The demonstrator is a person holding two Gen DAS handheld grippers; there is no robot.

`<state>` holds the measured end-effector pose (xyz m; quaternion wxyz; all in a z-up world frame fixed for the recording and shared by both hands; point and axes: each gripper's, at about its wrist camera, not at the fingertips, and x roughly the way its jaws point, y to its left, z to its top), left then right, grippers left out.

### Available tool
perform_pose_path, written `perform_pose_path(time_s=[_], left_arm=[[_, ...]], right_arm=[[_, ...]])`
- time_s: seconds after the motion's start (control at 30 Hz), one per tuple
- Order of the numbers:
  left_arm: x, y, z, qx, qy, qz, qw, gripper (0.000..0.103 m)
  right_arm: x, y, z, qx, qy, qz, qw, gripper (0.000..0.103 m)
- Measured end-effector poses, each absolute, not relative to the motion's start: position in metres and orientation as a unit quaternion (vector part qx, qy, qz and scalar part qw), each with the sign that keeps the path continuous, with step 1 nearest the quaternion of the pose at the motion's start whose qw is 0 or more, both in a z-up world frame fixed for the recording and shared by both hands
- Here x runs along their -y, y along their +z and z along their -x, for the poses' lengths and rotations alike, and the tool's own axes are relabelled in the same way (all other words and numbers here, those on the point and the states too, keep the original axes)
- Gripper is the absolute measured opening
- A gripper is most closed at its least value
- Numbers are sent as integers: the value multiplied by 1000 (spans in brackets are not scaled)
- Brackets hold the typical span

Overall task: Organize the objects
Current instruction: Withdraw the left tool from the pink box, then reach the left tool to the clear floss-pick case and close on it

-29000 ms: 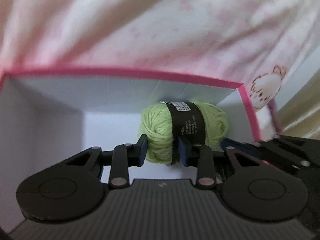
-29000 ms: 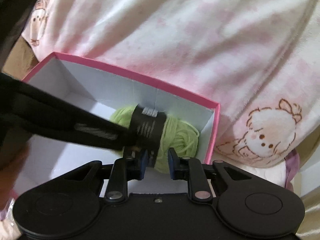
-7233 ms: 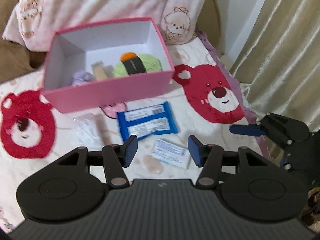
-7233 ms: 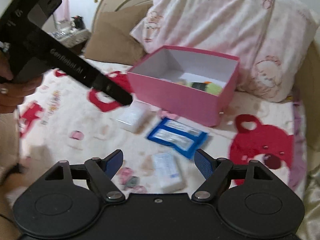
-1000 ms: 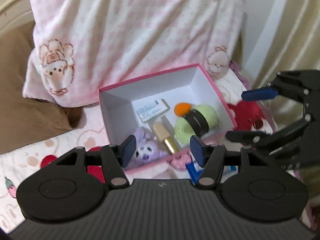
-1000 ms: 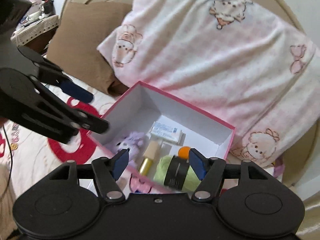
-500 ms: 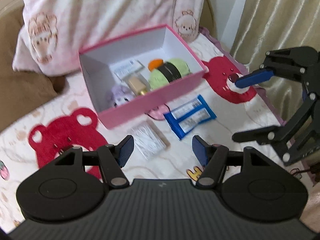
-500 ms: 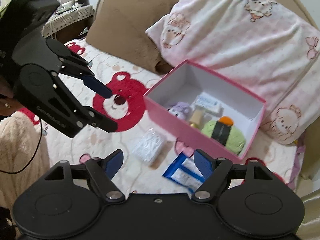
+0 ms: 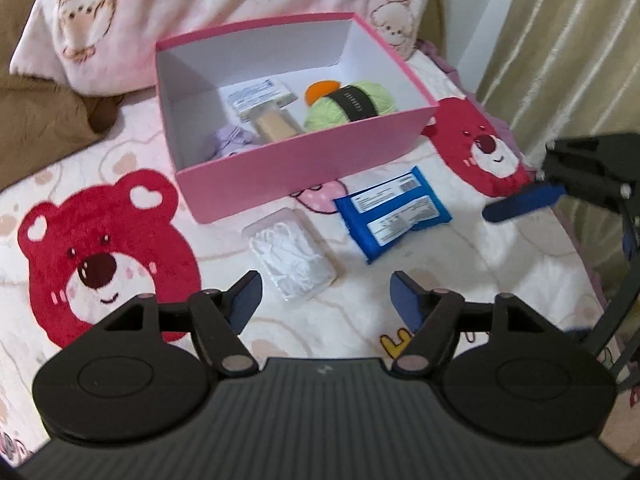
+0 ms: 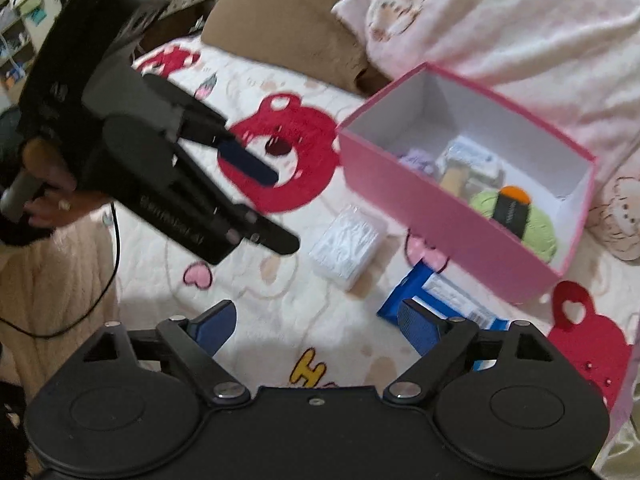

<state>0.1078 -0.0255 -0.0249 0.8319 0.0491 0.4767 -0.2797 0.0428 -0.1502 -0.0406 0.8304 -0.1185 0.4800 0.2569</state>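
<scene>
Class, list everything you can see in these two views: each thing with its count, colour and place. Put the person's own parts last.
box: 1, pink outside, white inside, on the bedspread
yarn ball: 1, green with black band, in box
orange thing: 1, in box behind the yarn
white packet: 1, in box
tan block: 1, in box
lilac thing: 1, in box
clear case: 1, white contents, before box
blue packet: 1, before box
bedspread: 1, cream, red bears
pillows: pink, brown, behind box
left tool: 1, black, open, empty
right tool: 1, black, open, empty
hand: 1, holding left tool
</scene>
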Motion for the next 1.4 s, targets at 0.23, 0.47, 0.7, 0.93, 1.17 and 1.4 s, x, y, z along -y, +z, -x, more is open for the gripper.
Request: perform_pose_path(time_s=[0.23, 0.47, 0.7, 0.93, 1.17, 1.4], left_arm=[[16, -55, -123, -478, -259, -16, 839, 80], [1, -88, -137, -481, -253, 60, 837, 79], [-5, -120, -150, -475, -249, 113, 836, 76], [4, -146, -160, -486, -256, 118, 827, 51], [0, -154, -162, -497, -267, 152, 812, 43], [1, -155, -156, -513, -286, 183, 788, 41]], right_arm=[[134, -77, -55, -484, 253, 105, 831, 91], [116, -114, -66, -459, 234, 113, 850, 90], [103, -151, -90, -445, 182, 115, 869, 88], [90, -165, -95, -426, 156, 188, 871, 85], [103, -170, -101, -433, 124, 101, 887, 67], [126, -158, -86, -446, 102, 21, 889, 67]])
